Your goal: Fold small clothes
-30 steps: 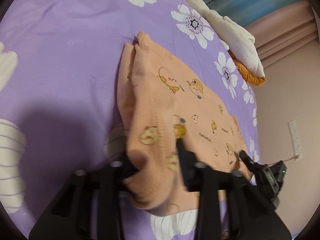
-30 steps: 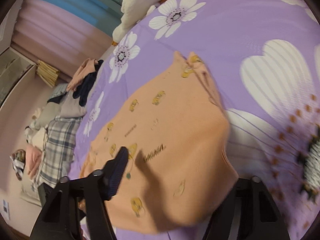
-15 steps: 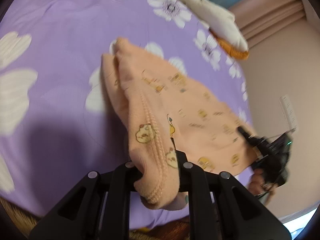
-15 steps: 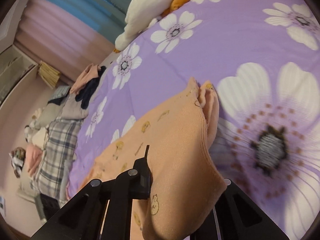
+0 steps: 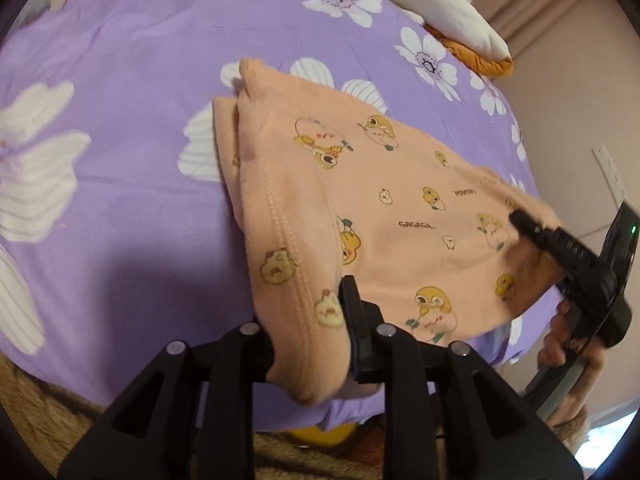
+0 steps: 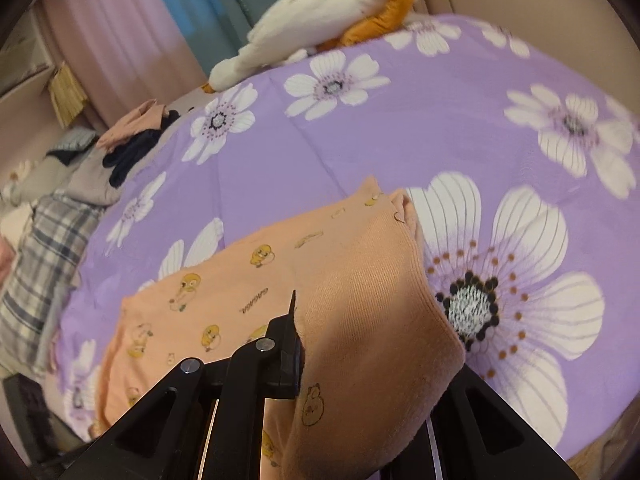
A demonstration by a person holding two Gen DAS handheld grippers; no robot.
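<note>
- The right tool (image 6: 360,344) is clamped on the garment's (image 6: 248,288) bunched near edge.
- The rest lies on the bed (image 6: 420,120).
- A clothes pile (image 6: 80,176) sits at the left.

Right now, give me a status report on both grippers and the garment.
Left gripper shut on the orange garment. Right gripper shut on its other corner. Garment lifted off purple bedspread. Nothing in the way.

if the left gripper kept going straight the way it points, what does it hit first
Likely more of the orange garment it already clamps; the left gripper points along the cloth, which lies on the purple sheet. Depth is unclear.
</note>
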